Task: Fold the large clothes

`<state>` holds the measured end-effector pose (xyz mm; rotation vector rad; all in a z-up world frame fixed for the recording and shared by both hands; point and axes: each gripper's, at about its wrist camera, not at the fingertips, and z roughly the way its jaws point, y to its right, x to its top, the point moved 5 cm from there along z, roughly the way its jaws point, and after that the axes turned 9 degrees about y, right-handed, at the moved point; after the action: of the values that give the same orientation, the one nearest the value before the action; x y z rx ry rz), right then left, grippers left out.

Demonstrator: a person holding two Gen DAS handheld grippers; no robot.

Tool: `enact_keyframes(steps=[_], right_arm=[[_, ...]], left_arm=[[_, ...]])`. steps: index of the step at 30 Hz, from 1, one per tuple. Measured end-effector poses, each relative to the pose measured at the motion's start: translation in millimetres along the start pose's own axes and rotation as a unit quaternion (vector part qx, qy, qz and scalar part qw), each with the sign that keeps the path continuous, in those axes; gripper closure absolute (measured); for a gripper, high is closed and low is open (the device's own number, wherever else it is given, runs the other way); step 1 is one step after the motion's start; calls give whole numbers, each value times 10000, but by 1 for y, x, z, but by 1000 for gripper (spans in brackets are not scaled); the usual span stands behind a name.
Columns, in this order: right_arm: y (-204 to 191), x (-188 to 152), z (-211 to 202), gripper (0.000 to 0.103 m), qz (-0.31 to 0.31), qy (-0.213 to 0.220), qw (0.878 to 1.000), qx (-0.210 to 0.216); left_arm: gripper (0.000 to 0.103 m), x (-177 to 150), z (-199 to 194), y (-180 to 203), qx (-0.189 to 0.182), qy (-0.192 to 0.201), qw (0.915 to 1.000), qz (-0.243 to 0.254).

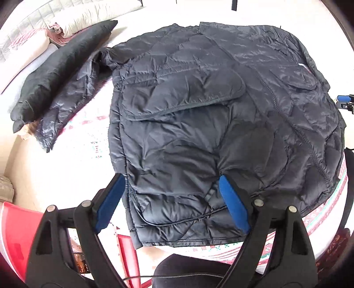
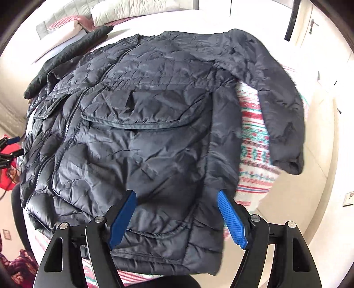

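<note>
A dark navy quilted down jacket (image 1: 210, 115) lies spread flat, front up, on a bed with a patterned sheet (image 1: 88, 137). It also fills the right wrist view (image 2: 143, 144). Its left sleeve (image 1: 66, 104) stretches out to the left; its right sleeve (image 2: 272, 97) hangs out to the right. My left gripper (image 1: 172, 183) is open over the jacket's lower left hem, holding nothing. My right gripper (image 2: 177, 197) is open over the lower right hem, holding nothing. The right gripper's tip shows at the edge of the left wrist view (image 1: 344, 100).
A black garment (image 1: 62, 66) lies beside the left sleeve. Pillows and folded bedding (image 2: 110, 11) sit at the head of the bed. A red object (image 1: 20, 234) stands by the bed's near left corner. Pale floor (image 2: 298, 199) lies to the right.
</note>
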<state>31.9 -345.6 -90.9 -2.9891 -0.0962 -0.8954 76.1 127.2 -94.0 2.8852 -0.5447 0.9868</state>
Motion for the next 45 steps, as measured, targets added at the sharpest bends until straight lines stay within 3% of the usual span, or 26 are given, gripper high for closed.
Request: enact_keyframes(steps=[5,7,12,13,14,15,18,22,28,31,33,35,37,41,45], right_arm=[[57,13,-11,26,723,441,9949,-541],[77,25,2,26,934,525,9920,-660],[107,39,62,28,876,120,9923,-871],[112,41,72,34,742,22,9918,-1037],[117,44,77,62,589,-38,9913,-1178],[124,50,75,81,545,-23,9914,-1190],[162,76,46,90,755,266,9859,-1470],[235,121,3,91,988,549,9655,-2345],[324,165,-9,89,1527,374,9368,-3125],[348,167,0,73,1681,27,9124,-3732],[356,169,2,57,1690,6,8929,-4173],[362,168,-1,43,1632,57,8808,-4444],[353,168,1,39,1616,146,8879,-4304],[302,170,9,39,1682,412,9325,-3171],[237,164,18,38,1620,462,9645,-2031]], left_arm=[[16,25,-23,7,-277,293,9983,-429],[16,39,-26,15,-463,418,9965,-557],[16,63,-15,48,-733,501,9933,-742],[16,66,-13,53,-767,489,9930,-750],[16,68,-9,56,-768,451,9932,-751],[16,69,-6,59,-766,410,9935,-728],[16,72,5,64,-666,302,9957,-570],[16,75,18,63,-433,242,9977,-467],[16,78,35,59,-543,125,9956,-759],[16,79,36,53,-506,117,9955,-789],[16,79,34,47,-468,174,9957,-774],[16,79,31,40,-384,226,9962,-752],[16,79,31,29,-267,271,9963,-774],[16,79,31,1,-48,347,9942,-1017],[16,76,29,-44,405,527,9895,-1282]])
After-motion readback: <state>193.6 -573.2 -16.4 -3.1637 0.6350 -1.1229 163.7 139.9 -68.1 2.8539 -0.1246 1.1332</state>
